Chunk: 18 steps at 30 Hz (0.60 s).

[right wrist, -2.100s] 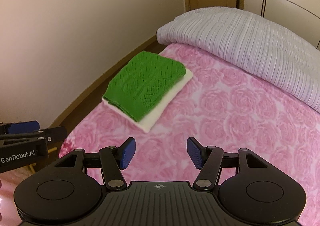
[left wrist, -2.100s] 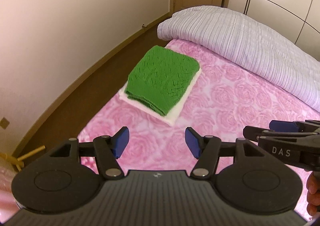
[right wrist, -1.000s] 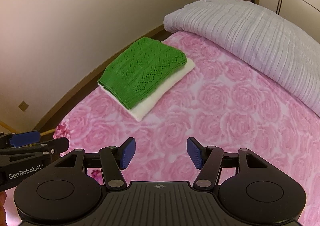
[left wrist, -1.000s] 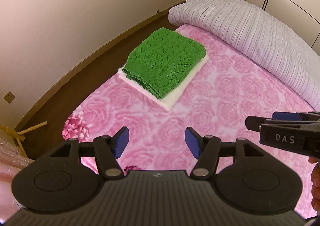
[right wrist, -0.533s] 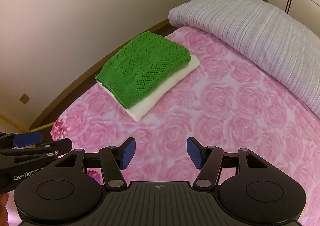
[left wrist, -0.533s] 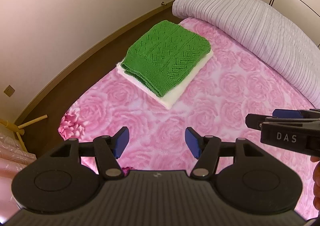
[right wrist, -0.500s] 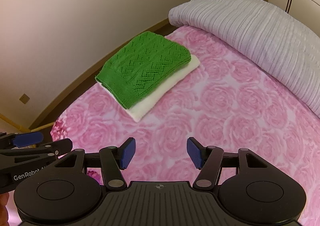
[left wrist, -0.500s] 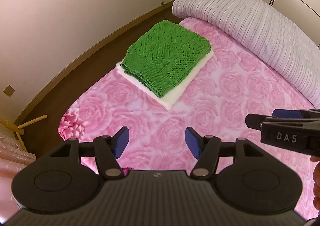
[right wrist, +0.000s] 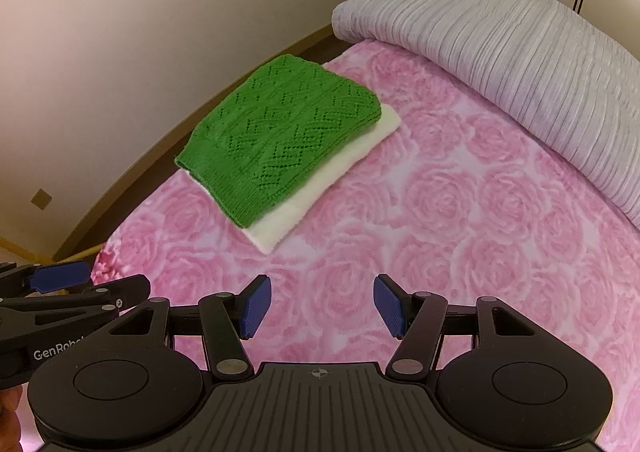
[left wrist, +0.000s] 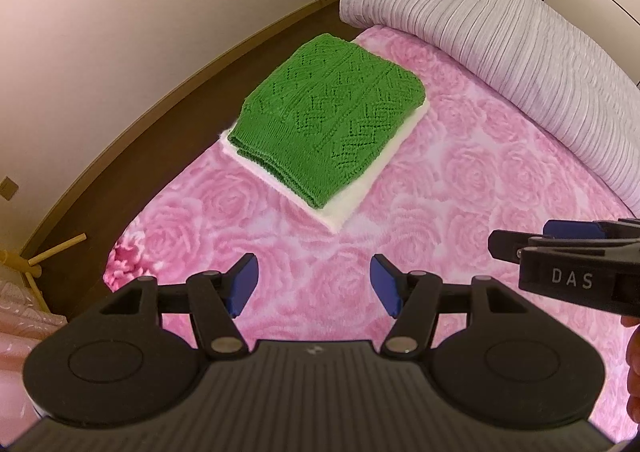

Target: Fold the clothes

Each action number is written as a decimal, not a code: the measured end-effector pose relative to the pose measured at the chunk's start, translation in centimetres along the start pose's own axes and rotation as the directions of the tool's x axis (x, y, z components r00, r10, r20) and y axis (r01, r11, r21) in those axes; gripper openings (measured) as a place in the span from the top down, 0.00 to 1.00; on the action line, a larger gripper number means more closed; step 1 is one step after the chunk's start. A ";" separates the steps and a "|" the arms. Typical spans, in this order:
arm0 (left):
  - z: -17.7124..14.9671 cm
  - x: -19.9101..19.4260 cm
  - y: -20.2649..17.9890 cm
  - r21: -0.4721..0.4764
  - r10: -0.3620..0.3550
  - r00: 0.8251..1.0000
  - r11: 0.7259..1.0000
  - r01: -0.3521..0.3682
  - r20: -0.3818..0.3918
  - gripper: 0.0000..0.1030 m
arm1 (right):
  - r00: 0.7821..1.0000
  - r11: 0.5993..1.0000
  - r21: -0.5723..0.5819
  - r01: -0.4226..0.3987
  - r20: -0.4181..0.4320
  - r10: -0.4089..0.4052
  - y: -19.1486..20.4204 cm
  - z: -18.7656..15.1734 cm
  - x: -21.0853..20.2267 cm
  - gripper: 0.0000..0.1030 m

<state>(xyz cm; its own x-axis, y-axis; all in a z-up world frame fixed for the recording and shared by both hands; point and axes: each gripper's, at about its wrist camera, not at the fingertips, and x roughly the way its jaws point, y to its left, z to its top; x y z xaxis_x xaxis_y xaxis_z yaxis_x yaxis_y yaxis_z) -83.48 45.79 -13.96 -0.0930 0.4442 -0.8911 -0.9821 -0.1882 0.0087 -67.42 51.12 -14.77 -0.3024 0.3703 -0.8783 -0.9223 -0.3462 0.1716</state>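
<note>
A folded green knit sweater [left wrist: 332, 116] lies on top of a folded white garment [left wrist: 360, 188] near the left edge of the pink rose bedspread [left wrist: 460, 212]. The stack also shows in the right wrist view, green sweater [right wrist: 280, 132] over white garment [right wrist: 320, 188]. My left gripper [left wrist: 314, 284] is open and empty, held above the bedspread short of the stack. My right gripper [right wrist: 322, 310] is open and empty, also short of the stack. Each gripper shows at the side of the other's view, the right one [left wrist: 568, 248] and the left one [right wrist: 72, 284].
A rolled grey striped quilt [left wrist: 500, 52] lies across the far side of the bed. The brown floor [left wrist: 132, 156] and a beige wall run along the bed's left edge. A wooden stand [left wrist: 36, 260] is on the floor at left. A door and wardrobe stand behind.
Both grippers have drawn back and risen from the stack, so more of the bed's near left corner and floor shows. Both stay open and the clothes have not moved.
</note>
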 end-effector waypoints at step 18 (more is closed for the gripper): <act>3.1 3.1 1.5 -0.002 -0.002 1.000 1.000 0.002 0.003 0.43 | 0.999 0.999 0.048 0.019 -0.038 -0.017 -0.2 2.9 3.8 0.41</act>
<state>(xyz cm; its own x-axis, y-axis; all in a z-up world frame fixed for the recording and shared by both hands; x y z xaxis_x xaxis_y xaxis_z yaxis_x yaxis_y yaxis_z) -85.74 49.59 -15.28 -0.0913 0.4474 -0.8897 -0.9820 -0.1886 0.0060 -69.12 55.12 -16.81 -0.2772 0.3431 -0.8975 -0.9384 -0.2974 0.1761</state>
